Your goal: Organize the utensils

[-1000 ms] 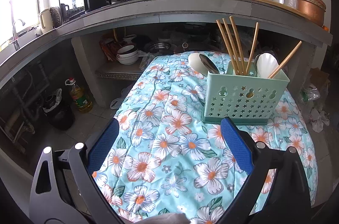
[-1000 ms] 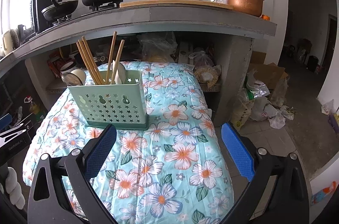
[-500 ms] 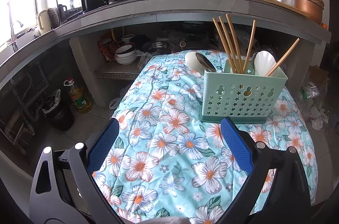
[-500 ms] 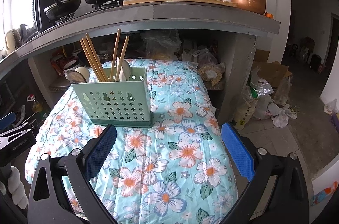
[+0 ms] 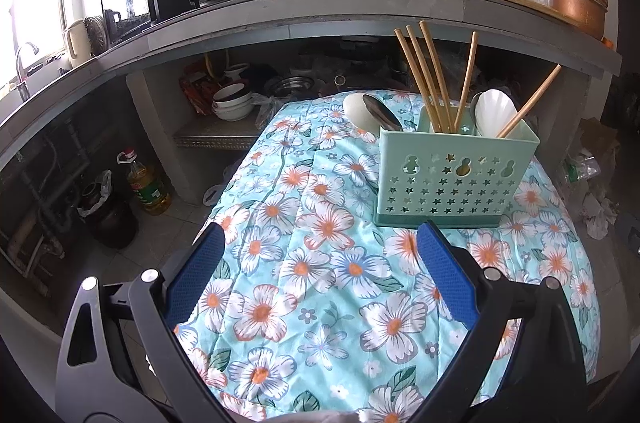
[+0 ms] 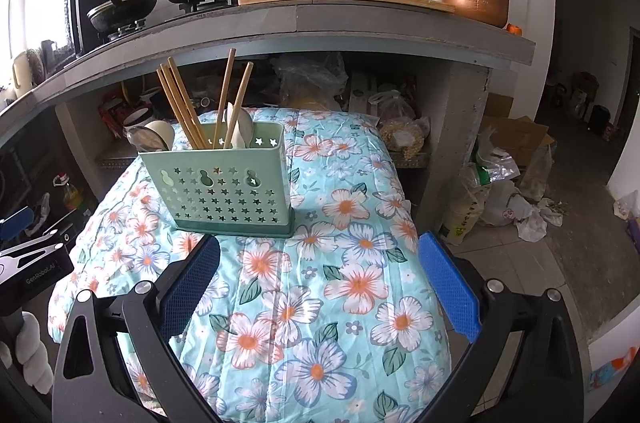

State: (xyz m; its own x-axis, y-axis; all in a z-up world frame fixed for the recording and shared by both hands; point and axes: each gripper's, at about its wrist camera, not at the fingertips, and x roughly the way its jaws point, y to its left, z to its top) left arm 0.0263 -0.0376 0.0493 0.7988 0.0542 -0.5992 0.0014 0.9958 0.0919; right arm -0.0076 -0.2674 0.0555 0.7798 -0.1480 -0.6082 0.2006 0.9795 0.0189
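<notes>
1. The green utensil caddy [image 5: 456, 175] stands upright on the floral cloth [image 5: 320, 263] that covers the table, toward the far side and nearer the right edge in the left wrist view.
2. Inside the caddy, 5 wooden chopsticks [image 5: 424, 75] stand on end: 3 lean together to the left, 1 stands near the middle and 1 tilts out to the right beside a white spoon [image 5: 494, 111].
3. At the caddy's left end sit another white spoon [image 5: 354, 107] and a metal spoon [image 5: 380, 111]; whether they rest inside a side compartment or just behind the wall cannot be told from either view.
4. No loose utensil shows anywhere on the cloth in either view, so the sorting looks largely or wholly done.
5. The left gripper [image 5: 320, 279] hangs over the near part of the cloth with its blue pads spread wide and nothing between them.
6. The right gripper [image 6: 320, 283] is likewise spread and empty, held over the cloth just in front of the caddy [image 6: 218, 187].
7. What may remain, as a judgement, is only tidying: the 2 stray chopsticks could be gathered with the other 3, or the spoons grouped together.
</notes>
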